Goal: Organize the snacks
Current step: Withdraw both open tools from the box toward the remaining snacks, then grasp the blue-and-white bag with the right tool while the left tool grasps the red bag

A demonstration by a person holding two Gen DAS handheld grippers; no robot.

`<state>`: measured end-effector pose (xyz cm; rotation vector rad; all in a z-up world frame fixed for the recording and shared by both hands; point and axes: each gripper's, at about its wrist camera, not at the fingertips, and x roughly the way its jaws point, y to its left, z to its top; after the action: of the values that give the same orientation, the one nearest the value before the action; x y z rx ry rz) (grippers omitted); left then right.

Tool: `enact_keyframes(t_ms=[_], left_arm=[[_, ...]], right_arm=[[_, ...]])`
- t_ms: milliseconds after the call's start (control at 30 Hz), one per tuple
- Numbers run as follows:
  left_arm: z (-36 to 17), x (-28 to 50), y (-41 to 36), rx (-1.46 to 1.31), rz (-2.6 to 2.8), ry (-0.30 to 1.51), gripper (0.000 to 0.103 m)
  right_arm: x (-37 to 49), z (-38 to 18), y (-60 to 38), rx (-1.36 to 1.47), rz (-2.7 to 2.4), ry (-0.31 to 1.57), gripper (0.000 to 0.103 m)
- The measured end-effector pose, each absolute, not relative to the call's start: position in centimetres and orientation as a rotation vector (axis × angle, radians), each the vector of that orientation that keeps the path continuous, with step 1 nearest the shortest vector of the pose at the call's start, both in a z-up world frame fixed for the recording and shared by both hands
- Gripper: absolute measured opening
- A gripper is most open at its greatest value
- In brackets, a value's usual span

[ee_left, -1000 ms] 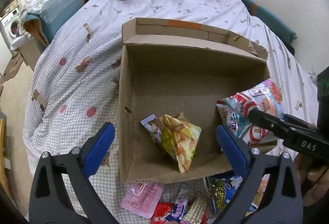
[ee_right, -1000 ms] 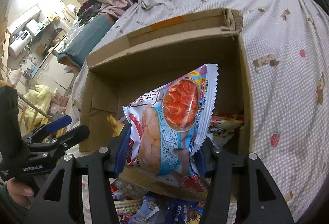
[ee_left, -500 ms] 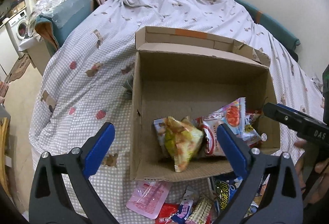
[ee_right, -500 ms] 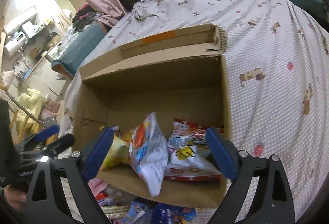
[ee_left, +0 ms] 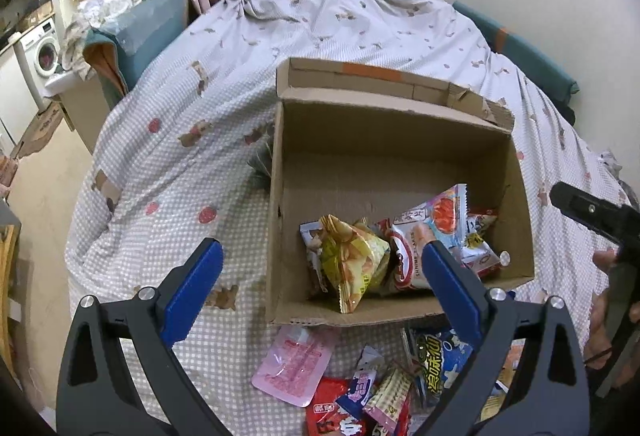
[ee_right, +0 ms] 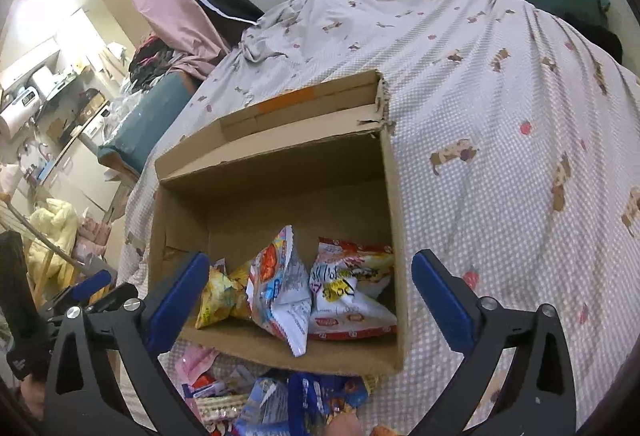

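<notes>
An open cardboard box (ee_left: pixel 400 139) (ee_right: pixel 276 163) stands on the bed. Inside lie a yellow snack bag (ee_left: pixel 352 256) (ee_right: pixel 218 296), a shrimp snack bag (ee_left: pixel 428 228) (ee_right: pixel 280 284) and a red and white bag (ee_left: pixel 478 244) (ee_right: pixel 348 292). A pile of loose snacks (ee_left: pixel 380 384) (ee_right: pixel 272 400) lies on the bed before the box's near wall, with a pink packet (ee_left: pixel 292 364) at its left. My left gripper (ee_left: pixel 320 288) is open and empty above the box's near left corner. My right gripper (ee_right: pixel 308 296) is open and empty above the box's near wall.
The bed has a dotted sheet (ee_left: pixel 168 171) (ee_right: pixel 500 195) with animal prints. A teal cushion (ee_left: pixel 136 35) and clothes lie at the far left. A washing machine (ee_left: pixel 42 51) stands beyond. The wall and a teal bolster (ee_left: pixel 532 55) run along the right.
My right gripper opened and let the shrimp snack bag drop into the box, then drew back. My left gripper rose and drew back a little, still open.
</notes>
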<state>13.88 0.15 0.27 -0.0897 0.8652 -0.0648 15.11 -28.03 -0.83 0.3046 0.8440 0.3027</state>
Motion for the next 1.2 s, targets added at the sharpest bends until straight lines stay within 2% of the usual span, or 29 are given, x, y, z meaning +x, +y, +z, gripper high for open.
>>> enact_keyframes(t_ms=[233,500,667,800,900,1067,1200], left_arm=[[1.1,12.1,1.2,-0.067,0.004,0.849,0.098],[0.1,9.2,3.5,-0.115,0.049,0.92,0.098],[-0.9,7.4,4.5,-0.157,0.062,0.971,0.098],[-1.7,6.7,4.9,-0.19,0.06,1.007,0.098],[-1.9,6.1,4.8,-0.173,0.063,1.006,0.098],[-2.4,5.9,5.3,-0.163,0.073,1.011,0.098],[-2.9,6.2,5.8,-0.176,0.087,1.022,0.098]], right_arm=[[12.3,-0.1,-28.6,0.29,0.281,0.852,0.103],[8.9,-1.7,-30.3,0.358,0.269,0.938,0.103],[8.0,-4.4,-30.1,0.41,0.285,1.064,0.103],[8.0,-7.8,-29.0,0.571,0.389,1.214,0.103],[7.9,-9.1,-26.9,0.584,0.472,1.294,0.091],[8.9,-10.9,-23.7,0.514,0.46,1.363,0.086],[10.3,-12.7,-21.7,0.479,0.453,1.422,0.073]])
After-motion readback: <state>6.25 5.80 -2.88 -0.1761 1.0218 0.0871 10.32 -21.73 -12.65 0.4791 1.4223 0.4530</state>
